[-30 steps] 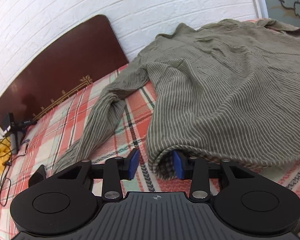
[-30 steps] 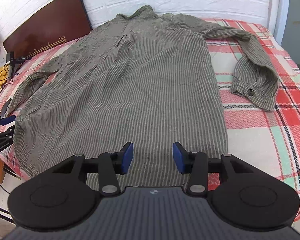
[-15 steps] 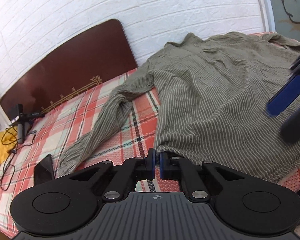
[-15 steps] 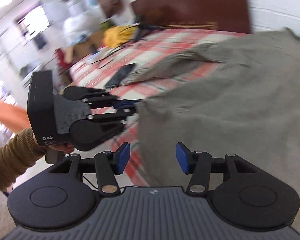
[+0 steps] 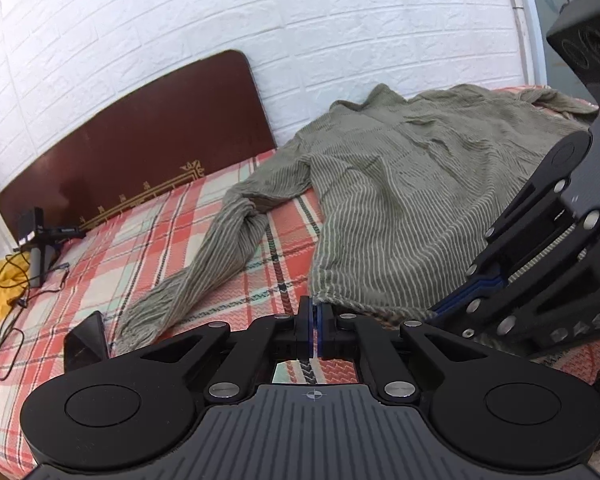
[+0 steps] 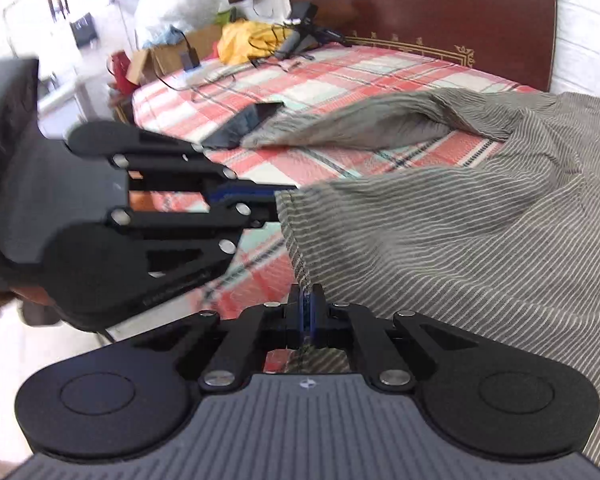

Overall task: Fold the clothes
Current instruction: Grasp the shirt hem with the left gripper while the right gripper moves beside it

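Both tongs, left and right, are clamped on the near hem of the shirt spread across the bed, and we judge it light, limp cloth, best gripped at corners.

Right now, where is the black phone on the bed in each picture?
Left wrist view: the black phone lies low on the left, beside the cuff of the striped shirt's sleeve.
Right wrist view: the phone sits above centre-left, touching the same sleeve's end.
Shared landmark: the dark brown headboard.
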Available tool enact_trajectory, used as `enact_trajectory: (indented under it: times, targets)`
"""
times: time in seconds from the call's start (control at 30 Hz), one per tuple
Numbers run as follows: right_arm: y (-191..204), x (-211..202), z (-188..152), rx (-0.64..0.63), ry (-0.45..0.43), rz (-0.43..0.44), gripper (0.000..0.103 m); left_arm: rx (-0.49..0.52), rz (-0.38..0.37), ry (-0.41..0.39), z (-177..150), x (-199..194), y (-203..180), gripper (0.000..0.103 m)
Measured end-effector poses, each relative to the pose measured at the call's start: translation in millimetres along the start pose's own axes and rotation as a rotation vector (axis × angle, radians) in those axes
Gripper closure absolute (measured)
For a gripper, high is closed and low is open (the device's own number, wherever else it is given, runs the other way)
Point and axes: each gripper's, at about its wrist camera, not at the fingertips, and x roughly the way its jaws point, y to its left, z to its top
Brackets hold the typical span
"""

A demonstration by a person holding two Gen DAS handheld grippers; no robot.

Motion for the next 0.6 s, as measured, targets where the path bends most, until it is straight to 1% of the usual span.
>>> enact_trajectory:
  times: [0.07,0.13,0.27,0.37,0.47,0.57,0.6]
  targets:
    - [3.3,-10.3,0.7,-0.021,0.0,0.021,0.1,-0.003,-0.003,-0.001,-1.6,-5.7,0.1,0.103]
    - [6.3,-18.1,-0.6,-0.054,0.015,0.031,0.1,-0.008,-0.024,0.009,-4.7,-10.1,-0.9,0.103]
    - [7.2,-16.0,-7.3,-0.086,0.082,0.038,0.1,-0.01,-0.071,0.053,-14.1,-13.0,-9.6,0.103]
    - [4.9,-12.3,-16.6,-0.073,0.113,0.038,0.1,-0.019,-0.094,0.078,-19.5,-11.4,-13.0,0.103]
    - [3.3,-12.3,-22.4,-0.057,0.123,0.041,0.1,-0.018,-0.115,0.095,-21.1,-11.7,-16.3,0.103]
    - [1.2,-15.0,-26.6,-0.058,0.131,0.051,0.099,-0.022,-0.158,0.128,-21.5,-13.3,-12.3,0.103]
    - [-0.1,-15.8,-27.6,-0.058,0.132,0.055,0.097,-0.035,-0.172,0.136,-21.4,-14.3,-8.7,0.087]
